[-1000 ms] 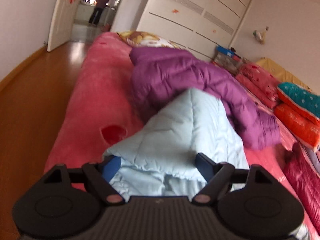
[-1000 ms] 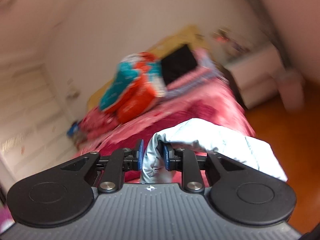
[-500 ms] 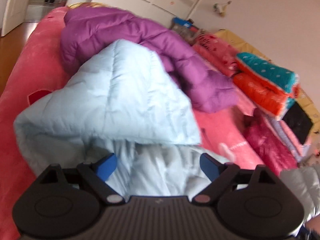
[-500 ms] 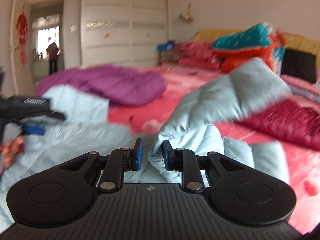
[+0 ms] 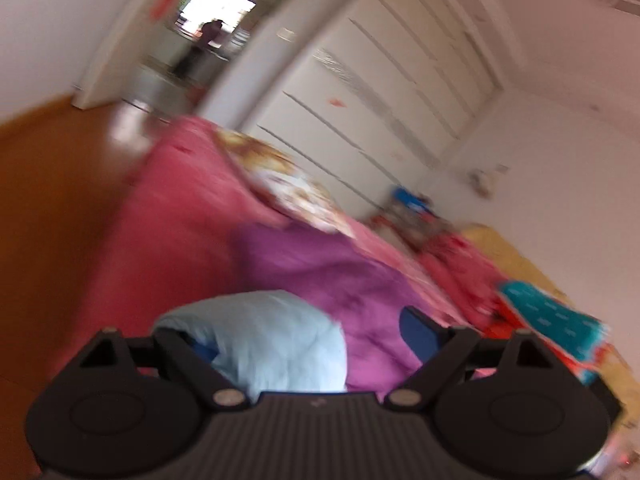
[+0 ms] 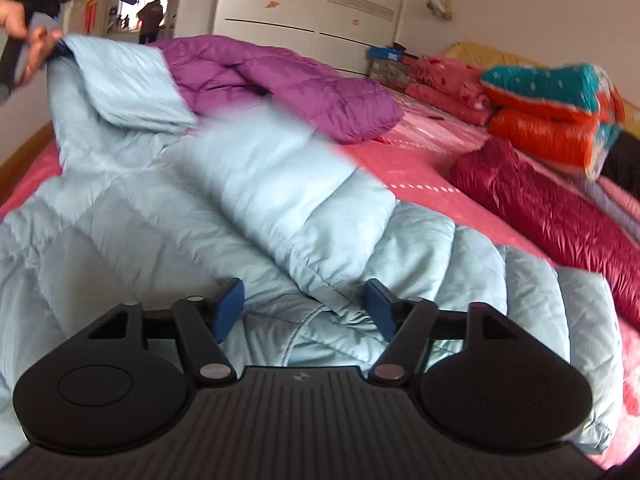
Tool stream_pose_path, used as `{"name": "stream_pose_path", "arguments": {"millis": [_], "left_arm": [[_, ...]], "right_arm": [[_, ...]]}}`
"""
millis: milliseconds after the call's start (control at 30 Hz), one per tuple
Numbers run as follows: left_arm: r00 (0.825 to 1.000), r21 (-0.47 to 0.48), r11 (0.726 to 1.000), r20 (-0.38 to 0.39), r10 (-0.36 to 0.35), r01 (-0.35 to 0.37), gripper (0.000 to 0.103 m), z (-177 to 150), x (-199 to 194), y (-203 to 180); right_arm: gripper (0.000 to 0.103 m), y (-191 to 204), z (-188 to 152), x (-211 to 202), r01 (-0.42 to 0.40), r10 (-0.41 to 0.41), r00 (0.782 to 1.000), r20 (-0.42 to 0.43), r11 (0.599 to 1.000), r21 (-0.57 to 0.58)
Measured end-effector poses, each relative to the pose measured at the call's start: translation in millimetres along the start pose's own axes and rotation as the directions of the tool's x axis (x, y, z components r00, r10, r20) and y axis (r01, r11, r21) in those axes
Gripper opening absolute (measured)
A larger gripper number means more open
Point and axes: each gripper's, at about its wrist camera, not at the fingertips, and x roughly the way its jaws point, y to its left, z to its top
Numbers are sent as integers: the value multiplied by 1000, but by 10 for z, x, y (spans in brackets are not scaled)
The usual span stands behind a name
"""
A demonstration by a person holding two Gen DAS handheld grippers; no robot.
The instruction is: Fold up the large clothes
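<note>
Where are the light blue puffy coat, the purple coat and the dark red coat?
light blue puffy coat (image 6: 280, 208), right wrist view, folded sleeve
purple coat (image 6: 304, 88), right wrist view, quilted middle
dark red coat (image 6: 552, 216), right wrist view, shiny front

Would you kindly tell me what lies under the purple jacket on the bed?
The purple jacket rests on the pink bedspread, and its near edge overlaps the light blue jacket. Whatever else lies beneath it is covered and cannot be seen.
</note>
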Motion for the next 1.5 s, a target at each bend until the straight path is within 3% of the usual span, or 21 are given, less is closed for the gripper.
{"name": "stream_pose_path", "arguments": {"millis": [67, 200, 367, 533, 667, 800, 933, 1033, 1133, 1200, 1300, 1433, 1500], "left_arm": [[998, -21, 997, -16, 67, -68, 90, 79, -19, 202], [979, -26, 978, -7, 206, -206, 91, 119, -136, 504], [969, 26, 970, -38, 244, -243, 91, 118, -309, 651], [984, 147, 979, -86, 154, -141, 91, 29, -384, 481], [982, 256, 966, -186, 30, 19, 91, -226, -442, 130], [947, 319, 929, -311, -85, 188, 91, -592, -397, -277], [886, 342, 885, -439, -147, 316, 88, -981, -262, -639], [851, 356, 860, -501, -155, 367, 88, -1233, -109, -848], [835, 387, 840, -535, -132, 380, 88, -1434, -1, -997], [829, 413, 827, -549, -108, 381, 88, -1537, 66, -1055], [829, 427, 834, -556, -63, 350, 90, -1639, 196, -1070], [794, 376, 839, -599, -104, 394, 91, -1678, 306, -1094], [756, 348, 827, -640, -135, 442, 91, -1727, 360, -1130]], "right_arm": [[100, 67, 30, -7, 2, -2, 1000, 2, 1000, -30], [100, 163, 18, -38, 14, -15, 1000, -2, 998, -66], [100, 34, 12, -89, 30, -30, 999, -14, 999, -34], [101, -307, 107, -163, 57, -56, 998, -7, 995, 81], [101, -671, 61, -331, 110, -113, 994, -1, 967, 228], [102, -1216, -109, -550, 178, -202, 979, 7, 883, 435], [103, -1793, -385, -723, 195, -268, 963, 16, 736, 648], [103, -2125, -668, -796, 165, -282, 959, 25, 630, 758], [103, -2303, -890, -726, 120, -254, 967, 31, 558, 821], [103, -2346, -950, -633, 130, -248, 969, 14, 551, 825], [103, -2368, -935, -520, 124, -230, 973, 13, 569, 813], [103, -2377, -850, -390, 98, -206, 978, 30, 586, 804], [103, -2362, -854, -350, 82, -189, 981, 39, 590, 803]]}}
